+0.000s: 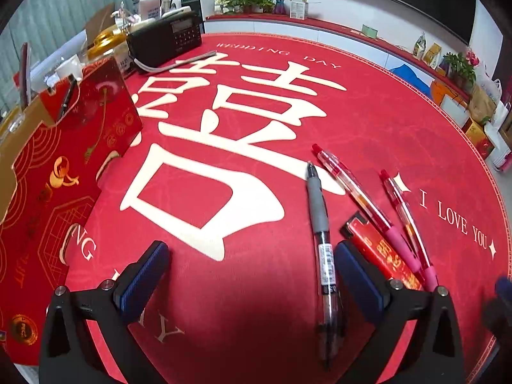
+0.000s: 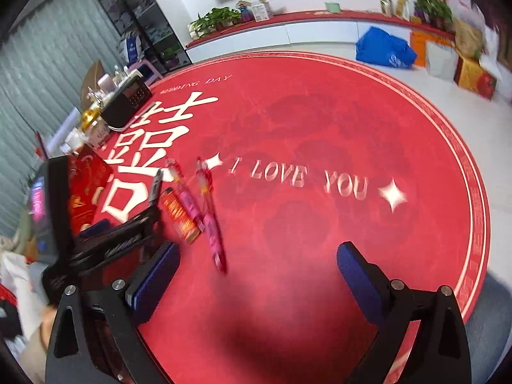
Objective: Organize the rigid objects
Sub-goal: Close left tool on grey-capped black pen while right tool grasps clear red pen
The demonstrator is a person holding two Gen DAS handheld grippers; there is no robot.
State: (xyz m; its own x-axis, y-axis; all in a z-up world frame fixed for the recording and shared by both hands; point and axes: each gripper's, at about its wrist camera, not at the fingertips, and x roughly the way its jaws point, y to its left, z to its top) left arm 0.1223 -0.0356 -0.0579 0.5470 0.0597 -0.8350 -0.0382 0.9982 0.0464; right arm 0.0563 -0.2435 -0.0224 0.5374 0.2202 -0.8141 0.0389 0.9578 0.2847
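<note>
— While your left gripper (image 1: 251, 275) hangs low over the round red mat with cream lettering (image 1: 368, 121), how do its jaws stand?

— Wide apart, with nothing between the blue pads. Just inside its right finger lies the clear-barrelled pen with a grey rubber grip (image 1: 320, 233), pointing away from you. Beyond that finger you have the small red oblong box with gold print (image 1: 382, 249), then two red-and-pink clear pens (image 1: 368, 203) side by side, close together, all lying flat on the mat.

— And off to its left?

— Your left wrist view shows the red cardboard gift box with gold patterns (image 1: 64, 172) standing open there, a dark pen (image 1: 67, 97) leaning inside it. Further ahead sits the black radio with a keypad (image 1: 166, 41). At the far right edge, a blurred dark shape with a bit of blue; you cannot tell what it is from this view.

— What does the right wrist view add?

— Your right gripper (image 2: 257, 275) is likewise spread open and empty, over a bare stretch of mat near the words "I LOVE YOU". Ahead and to its left it catches your left gripper from outside, a black frame beside the pens and the oblong box (image 2: 180, 216), the gift box (image 2: 84, 188) behind it. That picture is smeared, so fine detail on the pens is lost. It also shows a blue bag (image 2: 384, 49) on the floor past the mat's far rim, hardly seen from the left wrist.
</note>
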